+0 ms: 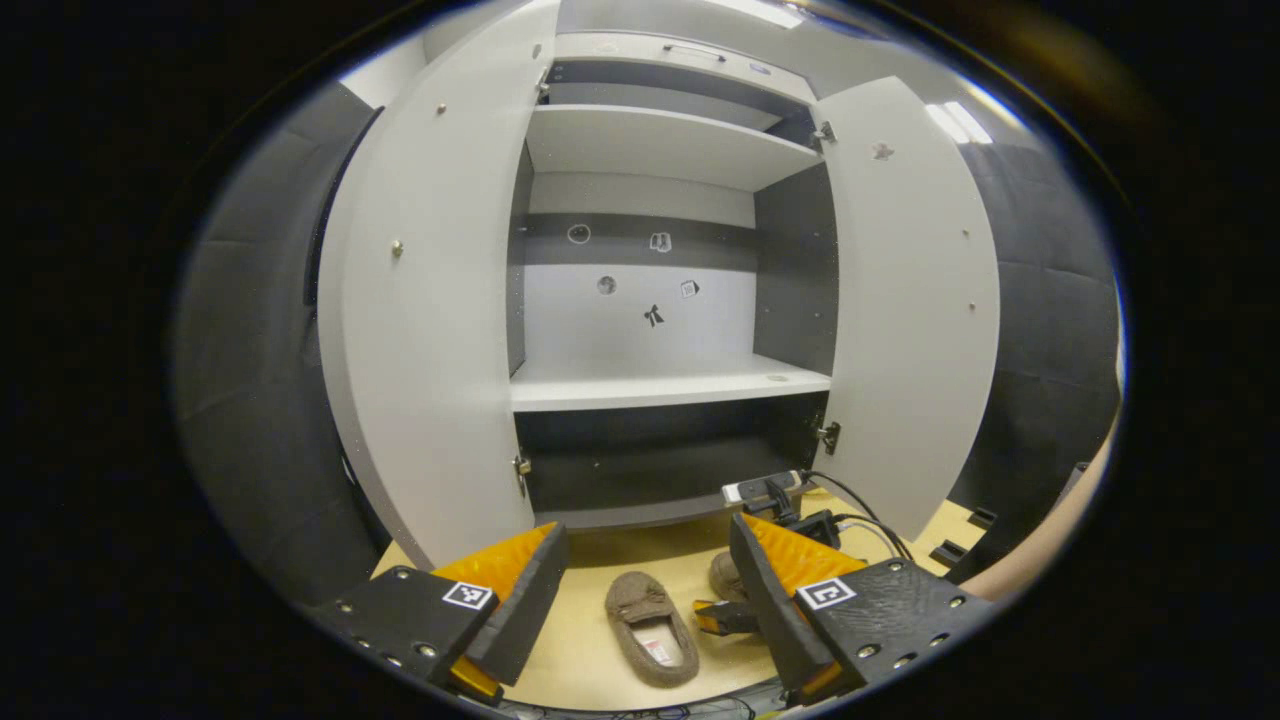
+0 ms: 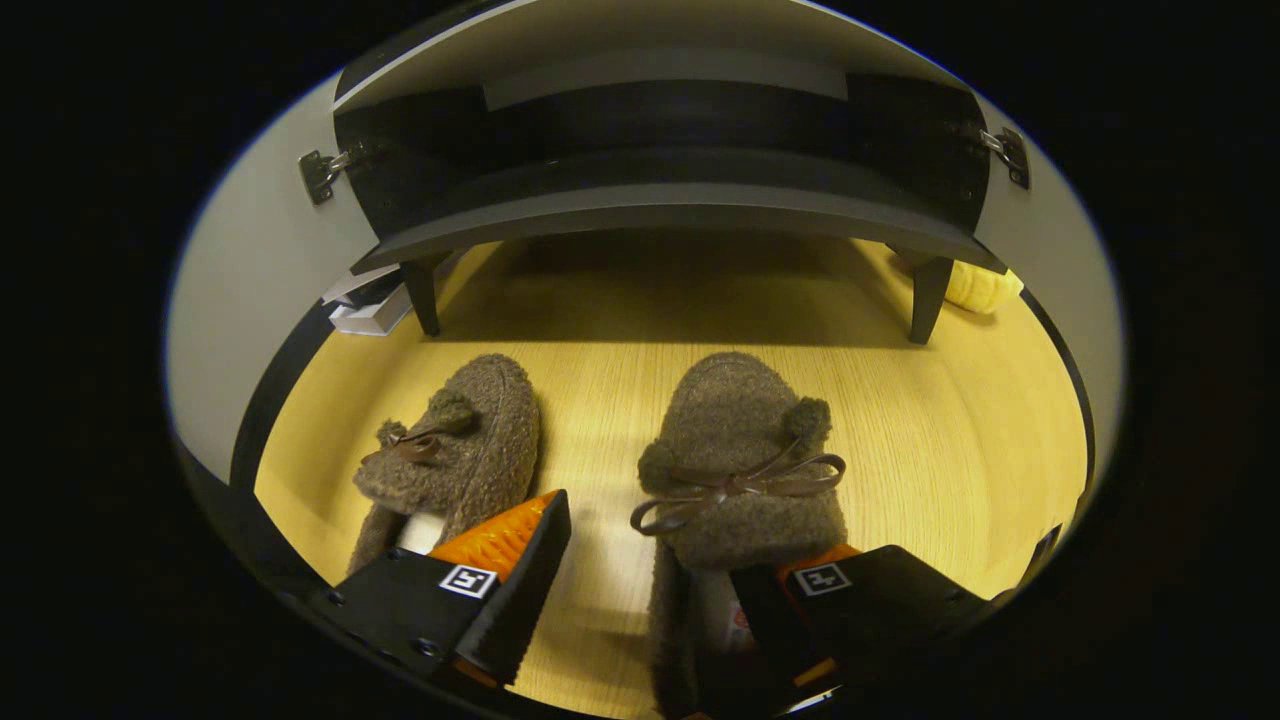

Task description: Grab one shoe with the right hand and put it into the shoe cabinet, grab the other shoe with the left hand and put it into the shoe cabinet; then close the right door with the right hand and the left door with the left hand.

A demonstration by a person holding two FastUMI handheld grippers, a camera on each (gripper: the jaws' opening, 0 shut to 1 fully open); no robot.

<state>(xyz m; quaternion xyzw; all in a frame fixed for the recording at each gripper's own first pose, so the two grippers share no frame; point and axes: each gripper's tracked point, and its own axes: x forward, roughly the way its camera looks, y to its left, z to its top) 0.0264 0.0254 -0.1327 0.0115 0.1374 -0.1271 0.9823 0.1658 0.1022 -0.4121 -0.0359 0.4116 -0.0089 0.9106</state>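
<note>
Two brown fuzzy slippers with bows lie side by side on the wooden floor in front of the shoe cabinet (image 2: 660,205). My right gripper (image 2: 650,560) is open and low over the right slipper (image 2: 740,450). One finger is in the heel opening and the other stands in the gap toward the left slipper (image 2: 470,440). My left gripper (image 1: 648,560) is open and empty, held higher and facing the cabinet (image 1: 660,380), whose left door (image 1: 430,330) and right door (image 1: 910,310) both stand wide. Below it lie one slipper (image 1: 650,625) and the right gripper (image 1: 722,612).
The cabinet stands on short dark legs (image 2: 925,290) with a gap beneath. A yellow object (image 2: 985,285) lies by its right leg and pale flat items (image 2: 370,310) by its left. A person's arm (image 1: 1050,540) reaches in from the right, with cables (image 1: 870,515) trailing nearby.
</note>
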